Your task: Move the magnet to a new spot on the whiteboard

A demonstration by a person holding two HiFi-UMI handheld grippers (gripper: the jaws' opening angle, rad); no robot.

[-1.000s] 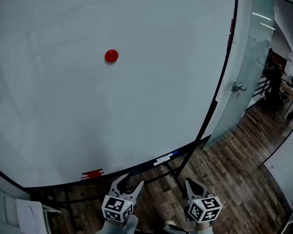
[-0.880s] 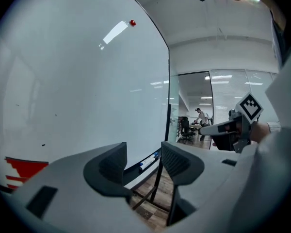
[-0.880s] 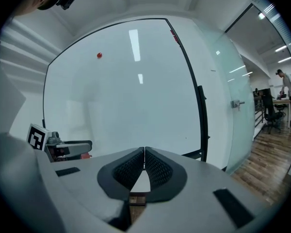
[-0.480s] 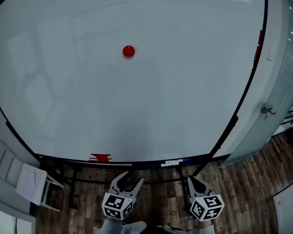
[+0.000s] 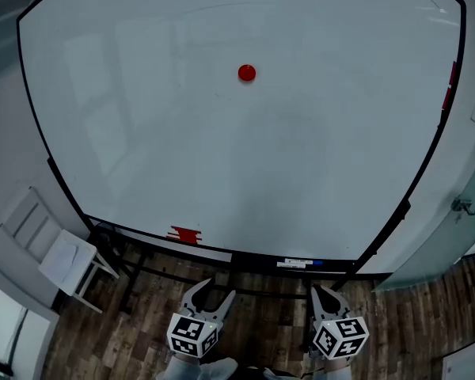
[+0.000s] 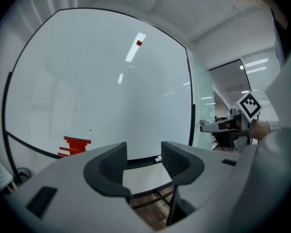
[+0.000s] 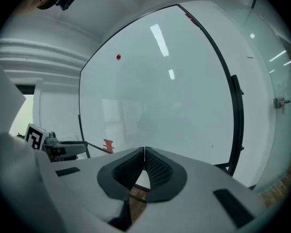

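Small round red magnet [image 5: 247,73] stuck flat on upper middle of whiteboard [image 5: 301,180].

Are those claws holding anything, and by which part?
Nothing. The left gripper is open, the right gripper shut empty; the magnet sits on the whiteboard.

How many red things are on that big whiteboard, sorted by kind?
Round red magnet: 1
Red striped patch, bottom edge: 1
Red strip, right edge: 1
Total: 3
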